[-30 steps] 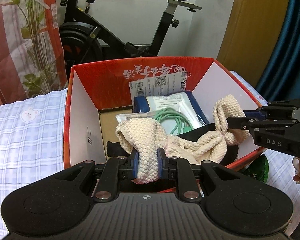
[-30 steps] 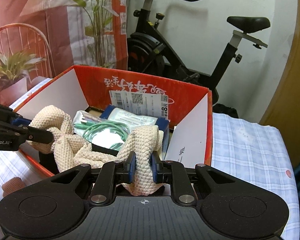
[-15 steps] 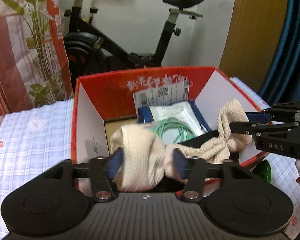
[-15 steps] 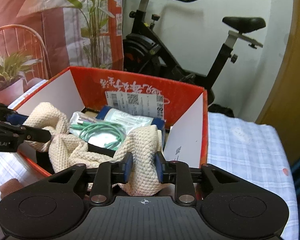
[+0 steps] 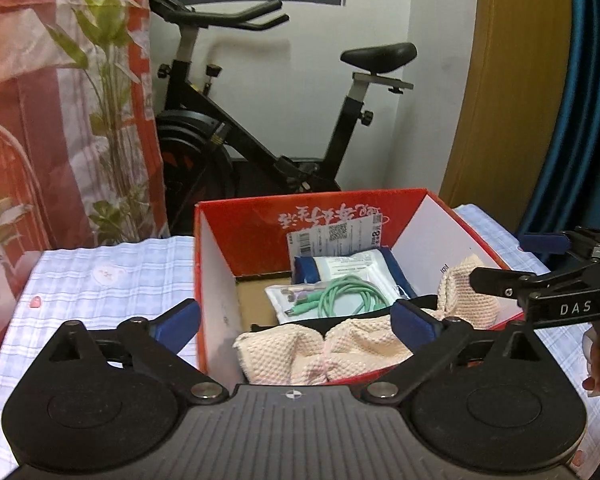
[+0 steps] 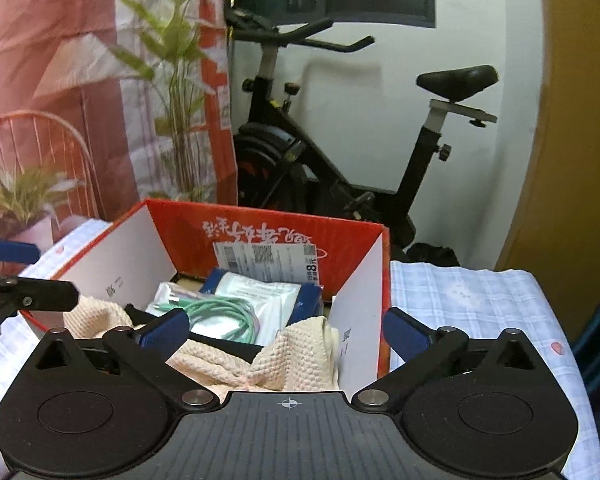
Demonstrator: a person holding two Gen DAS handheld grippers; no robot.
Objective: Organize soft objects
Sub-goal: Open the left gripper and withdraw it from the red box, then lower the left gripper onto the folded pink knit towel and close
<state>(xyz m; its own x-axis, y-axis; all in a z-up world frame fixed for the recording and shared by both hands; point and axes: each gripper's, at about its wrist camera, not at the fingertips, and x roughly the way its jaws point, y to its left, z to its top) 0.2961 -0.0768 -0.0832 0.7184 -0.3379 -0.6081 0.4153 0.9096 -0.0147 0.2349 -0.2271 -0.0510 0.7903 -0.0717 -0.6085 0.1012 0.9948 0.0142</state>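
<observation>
In the left wrist view the left gripper [image 5: 296, 320] has its jaws opening wide, nothing pressed between the blue pads; the cream knitted cloth [image 5: 324, 350] lies low and centre in the frame, slumped at the near end of the red box [image 5: 236, 216] and reaching up toward the right-hand wall. The risk, as I judge it, is that the cloth, bunched close to the near edge, slides over it if a finger catches the weave on withdrawal. The right gripper [image 5: 496, 262] enters from the right edge, close to the cloth's far end. A green cable [image 5: 348, 298] and a white packet [image 5: 356, 266] sit just behind. In the right wrist view the right gripper [image 6: 284, 330] is also spreading, empty, with the cloth lying loose below centre. The box's white right wall stands just beside the right pad and could be knocked. An exercise bike [image 6: 340, 152] fills the upper background, well apart.
</observation>
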